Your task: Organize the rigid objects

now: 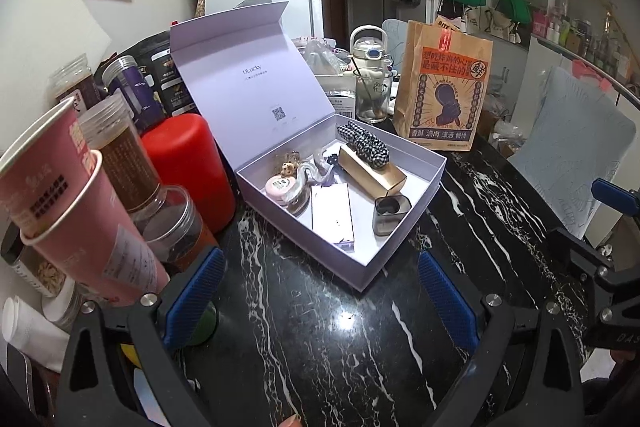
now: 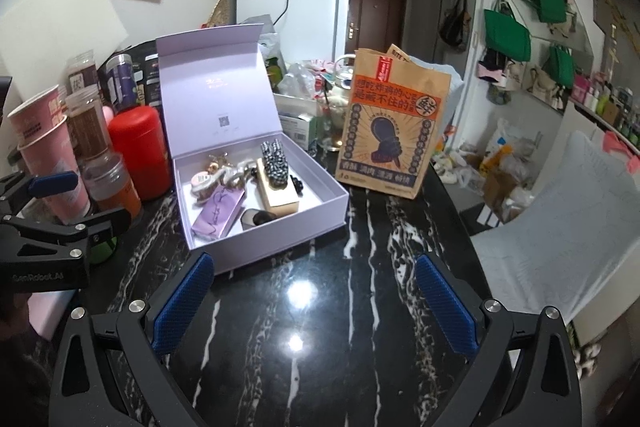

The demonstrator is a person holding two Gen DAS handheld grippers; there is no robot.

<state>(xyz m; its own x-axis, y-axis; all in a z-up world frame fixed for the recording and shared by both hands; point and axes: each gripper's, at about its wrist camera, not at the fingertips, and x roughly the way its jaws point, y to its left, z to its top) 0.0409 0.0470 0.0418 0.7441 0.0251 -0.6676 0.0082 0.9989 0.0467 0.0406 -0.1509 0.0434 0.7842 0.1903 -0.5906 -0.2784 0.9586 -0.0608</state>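
Note:
An open lilac gift box stands on the black marble table with its lid up. Inside lie a gold box with a checkered hair tie on it, a flat purple box, a dark grey case, a pink round tin and small trinkets. My left gripper is open and empty, in front of the box. My right gripper is open and empty, in front and right of it.
Pink paper cups, jars and a red canister crowd the table's left side. A brown paper bag and a glass stand behind the box. A pale chair is at the right.

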